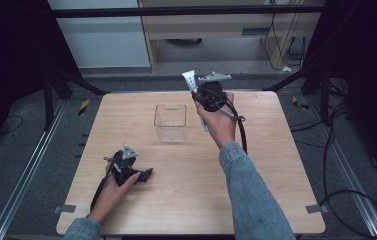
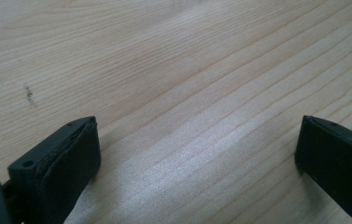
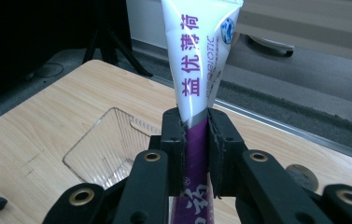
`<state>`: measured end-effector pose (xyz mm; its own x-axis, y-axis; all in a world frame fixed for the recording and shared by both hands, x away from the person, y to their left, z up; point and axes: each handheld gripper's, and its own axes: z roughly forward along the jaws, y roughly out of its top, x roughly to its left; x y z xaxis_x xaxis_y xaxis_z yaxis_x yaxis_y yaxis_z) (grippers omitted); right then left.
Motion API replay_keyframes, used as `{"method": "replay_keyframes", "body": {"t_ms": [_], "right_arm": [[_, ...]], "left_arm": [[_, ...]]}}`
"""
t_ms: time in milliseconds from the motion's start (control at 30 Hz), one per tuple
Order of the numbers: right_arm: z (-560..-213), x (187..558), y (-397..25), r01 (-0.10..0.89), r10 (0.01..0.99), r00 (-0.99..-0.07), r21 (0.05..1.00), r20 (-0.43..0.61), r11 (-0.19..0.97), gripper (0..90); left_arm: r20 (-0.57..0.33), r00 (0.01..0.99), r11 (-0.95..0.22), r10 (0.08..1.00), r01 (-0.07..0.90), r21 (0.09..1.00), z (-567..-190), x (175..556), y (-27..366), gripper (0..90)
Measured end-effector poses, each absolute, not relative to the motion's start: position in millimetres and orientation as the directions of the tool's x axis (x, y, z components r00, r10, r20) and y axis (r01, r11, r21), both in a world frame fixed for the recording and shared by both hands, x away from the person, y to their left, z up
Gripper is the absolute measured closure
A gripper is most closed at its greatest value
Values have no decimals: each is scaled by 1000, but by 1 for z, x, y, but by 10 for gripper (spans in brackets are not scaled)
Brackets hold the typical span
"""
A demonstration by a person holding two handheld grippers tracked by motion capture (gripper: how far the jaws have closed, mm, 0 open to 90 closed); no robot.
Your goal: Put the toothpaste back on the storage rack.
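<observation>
My right gripper (image 1: pixel 195 92) is raised over the far middle of the table and is shut on a white and purple toothpaste tube (image 1: pixel 190 80). In the right gripper view the tube (image 3: pixel 197 60) stands upright between the two black jaws, its flat crimped end on top. A clear plastic box (image 1: pixel 170 122) stands open and empty just left of that gripper; it lies low at the left in the right gripper view (image 3: pixel 103 147). My left gripper (image 1: pixel 146 175) rests low on the table at the near left, open, with bare wood between its fingertips (image 2: pixel 66 158).
The wooden table (image 1: pixel 276 165) has open room on its right half and along the front. A round metal disc (image 3: pixel 302 177) is set in the tabletop near the right gripper. Dark stands and cables surround the table on the floor.
</observation>
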<state>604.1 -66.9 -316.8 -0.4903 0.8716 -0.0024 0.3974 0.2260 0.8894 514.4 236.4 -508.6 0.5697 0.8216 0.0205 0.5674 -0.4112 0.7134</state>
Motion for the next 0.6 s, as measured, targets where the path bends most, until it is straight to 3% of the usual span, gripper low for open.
{"method": "replay_keyframes", "body": {"t_ms": [600], "right_arm": [[-305, 628, -28, 383, 858, -514, 894, -3, 232, 781]], "left_arm": [[21, 571, -413, 821, 568, 712, -508, 514, 236, 0]]}}
